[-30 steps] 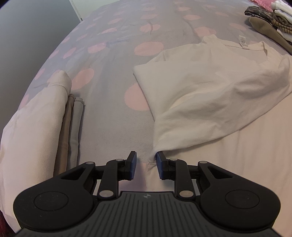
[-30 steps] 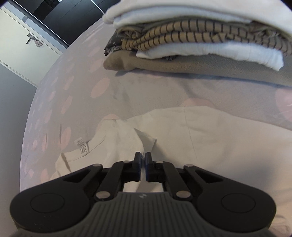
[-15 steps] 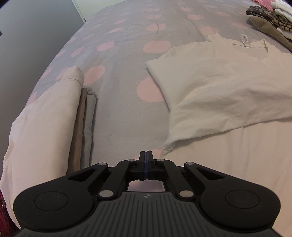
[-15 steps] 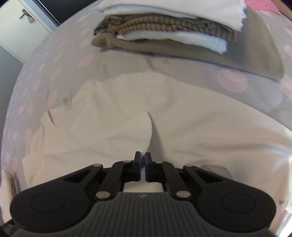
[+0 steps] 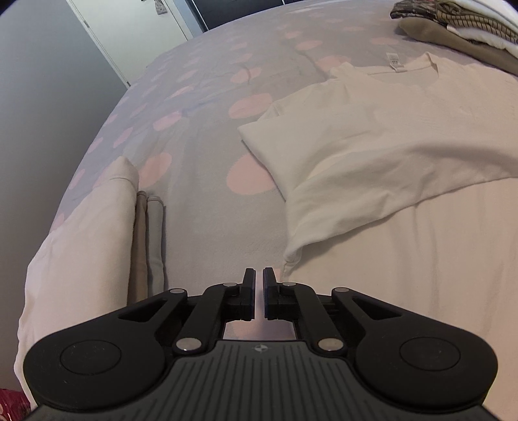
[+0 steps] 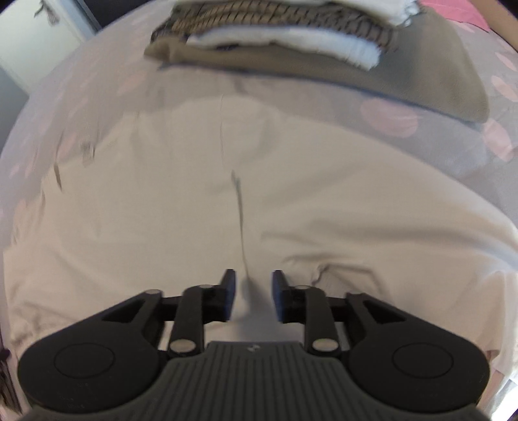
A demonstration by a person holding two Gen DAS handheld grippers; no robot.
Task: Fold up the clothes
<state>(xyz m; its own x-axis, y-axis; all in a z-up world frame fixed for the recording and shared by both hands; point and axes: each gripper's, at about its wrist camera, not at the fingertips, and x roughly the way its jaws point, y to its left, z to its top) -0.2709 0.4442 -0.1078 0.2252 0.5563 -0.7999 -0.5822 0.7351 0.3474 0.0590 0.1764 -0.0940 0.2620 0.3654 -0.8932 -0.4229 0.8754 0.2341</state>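
A cream T-shirt (image 5: 372, 136) lies flat on the bed, neck label (image 5: 395, 61) at the far end and one side folded over its body. My left gripper (image 5: 255, 272) hovers over the bedcover just left of the shirt's near corner (image 5: 291, 256). Its jaws are opening, a narrow slit apart, with nothing between them. My right gripper (image 6: 252, 275) points down at the shirt (image 6: 162, 200). Its jaws are opening and stand well apart. A soft ridge of cloth lies between the pads, which do not press on it.
The bedcover (image 5: 200, 129) is grey with pink dots. A stack of folded clothes (image 5: 453, 29) sits past the shirt's collar, large in the right wrist view (image 6: 275, 42). Another folded pile (image 5: 81, 243) lies at the bed's left edge. A white door (image 5: 129, 26) stands beyond.
The left jaws shut beside the shirt's corner, then parted a slit; the corner now lies loose to their right. The right gripper swept across the shirt while shut and has now opened.
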